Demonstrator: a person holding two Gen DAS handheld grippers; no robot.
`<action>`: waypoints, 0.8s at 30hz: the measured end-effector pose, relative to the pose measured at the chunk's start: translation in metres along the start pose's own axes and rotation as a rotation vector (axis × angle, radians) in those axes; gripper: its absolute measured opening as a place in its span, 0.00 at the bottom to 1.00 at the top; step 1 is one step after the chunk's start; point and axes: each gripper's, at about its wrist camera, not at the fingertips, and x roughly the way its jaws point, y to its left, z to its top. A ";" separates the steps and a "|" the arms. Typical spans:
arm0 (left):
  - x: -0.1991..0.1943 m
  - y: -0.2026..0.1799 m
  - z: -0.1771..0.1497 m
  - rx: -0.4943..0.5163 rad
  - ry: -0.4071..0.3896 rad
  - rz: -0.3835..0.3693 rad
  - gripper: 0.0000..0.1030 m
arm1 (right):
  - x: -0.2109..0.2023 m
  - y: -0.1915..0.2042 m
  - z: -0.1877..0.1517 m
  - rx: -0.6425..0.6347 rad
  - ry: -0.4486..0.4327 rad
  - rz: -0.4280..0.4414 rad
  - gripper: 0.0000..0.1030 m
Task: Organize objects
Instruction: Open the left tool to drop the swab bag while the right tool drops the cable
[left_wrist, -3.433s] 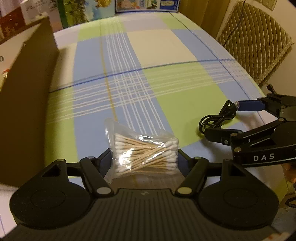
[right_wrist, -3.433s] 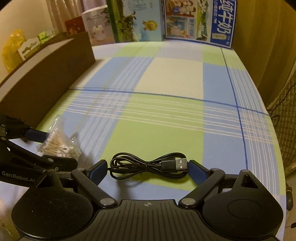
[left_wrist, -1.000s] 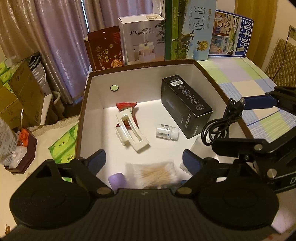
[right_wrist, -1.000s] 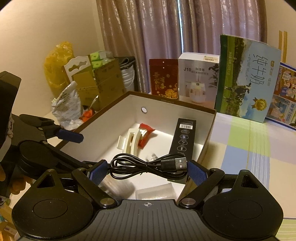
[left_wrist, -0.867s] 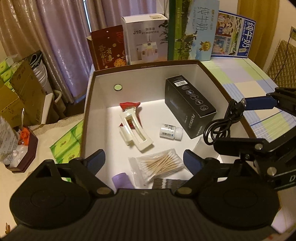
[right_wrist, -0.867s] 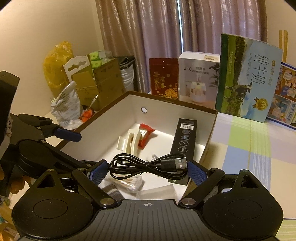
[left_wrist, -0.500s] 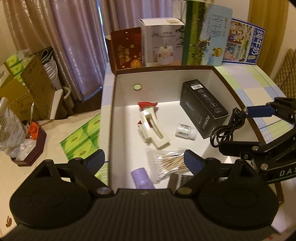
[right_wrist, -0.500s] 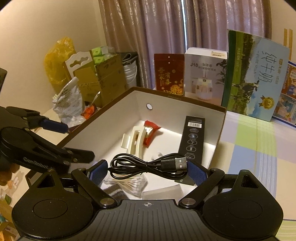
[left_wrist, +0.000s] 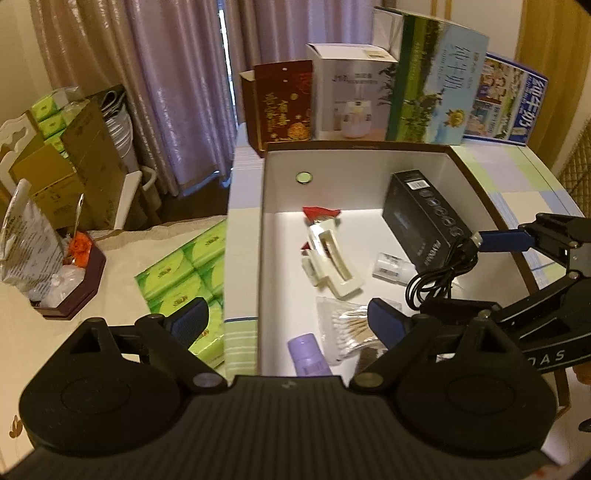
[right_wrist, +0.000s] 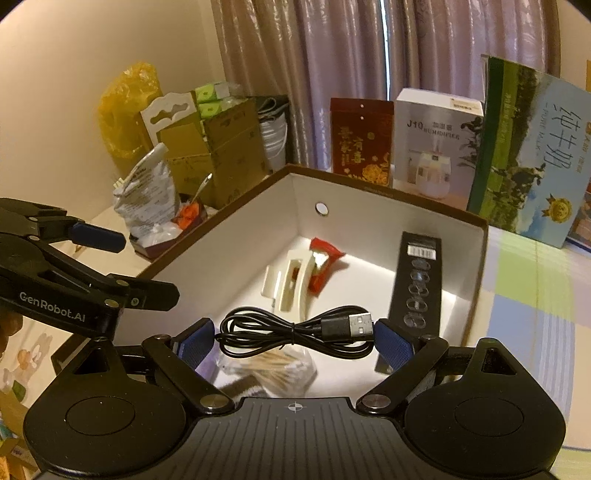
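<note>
Since earlier, our cotton swab bag (left_wrist: 345, 326) lies in the box (left_wrist: 369, 158); left tongs (left_wrist: 284, 321) spread empty, right tongs (right_wrist: 294, 341) pinching the USB cable (right_wrist: 295, 332).

Two black hand-held grippers, left (left_wrist: 284, 323) and right (right_wrist: 293, 341), blue-padded fingers (right_wrist: 392, 345), silver pivot screws, white "GenRobot.AI" lettering.

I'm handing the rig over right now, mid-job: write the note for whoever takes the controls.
Left tool: open, empty, over the box's left wall.
Right tool: shut on the coiled USB cable, held above the box.
Done: cotton swab bag lies in the box, near the purple bottle, cream clip, small white bottle and black carton.
Left: lower the cable in and release.
</note>
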 end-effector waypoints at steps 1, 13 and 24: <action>0.000 0.002 0.000 -0.007 -0.001 0.003 0.88 | 0.002 0.000 0.002 -0.002 -0.004 0.005 0.87; -0.012 0.014 0.000 -0.082 -0.010 0.019 0.96 | -0.006 -0.002 0.009 0.012 -0.039 0.005 0.98; -0.026 0.004 -0.011 -0.137 -0.002 -0.004 0.98 | -0.037 -0.003 -0.012 0.060 -0.004 -0.031 0.98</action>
